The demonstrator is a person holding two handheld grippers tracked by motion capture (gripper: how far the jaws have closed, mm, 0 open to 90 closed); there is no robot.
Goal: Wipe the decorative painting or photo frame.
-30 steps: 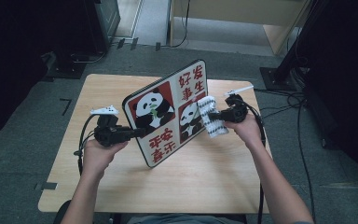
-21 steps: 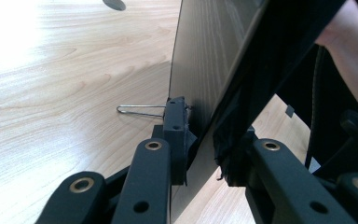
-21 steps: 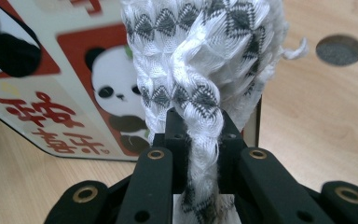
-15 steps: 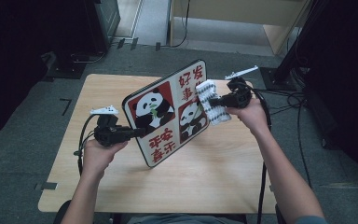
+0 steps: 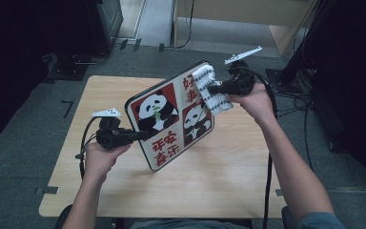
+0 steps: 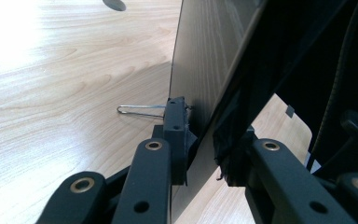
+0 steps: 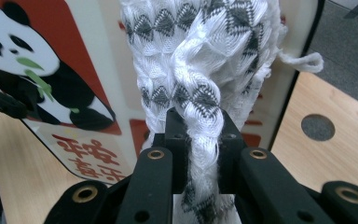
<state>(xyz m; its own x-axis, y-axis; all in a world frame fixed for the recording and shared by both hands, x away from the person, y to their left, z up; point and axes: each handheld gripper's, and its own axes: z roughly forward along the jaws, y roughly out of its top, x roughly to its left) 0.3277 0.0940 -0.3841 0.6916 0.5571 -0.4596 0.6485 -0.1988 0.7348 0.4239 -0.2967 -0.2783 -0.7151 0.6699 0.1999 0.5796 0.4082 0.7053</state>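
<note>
You hold the panda board (image 5: 171, 117) tilted up off the table (image 5: 228, 176), its lower corner nearest you and close to the wood, its upper edge leaning away toward the far right. The face turned to the high view is split into four panels: two red ones with black-and-white pandas — one chewing green leaves — and two cream ones with red characters. A dark rim runs round the rounded corners. From the left gripper view the board (image 6: 205, 60) shows its plain grey back, edge-on, with a thin wire loop (image 6: 140, 110) sticking out beside the jaw.

Your left gripper (image 5: 140, 135) has its jaws pinched narrow on the board's left edge, one pad on each face, gripping it firmly; your hand sits low over the table's near left part.

Your right gripper (image 5: 209, 88) is up at the board's top right corner, jaws squeezed tight on a white cloth (image 5: 211, 89) with a grey diamond weave. The cloth is bunched and lies against the cream panel with the characters. In the right gripper view the cloth (image 7: 200, 79) rises twisted from between the jaws — a loose loop of yarn hangs off its right side — and the panda panel (image 7: 37, 70) sits to the left behind it.
</note>
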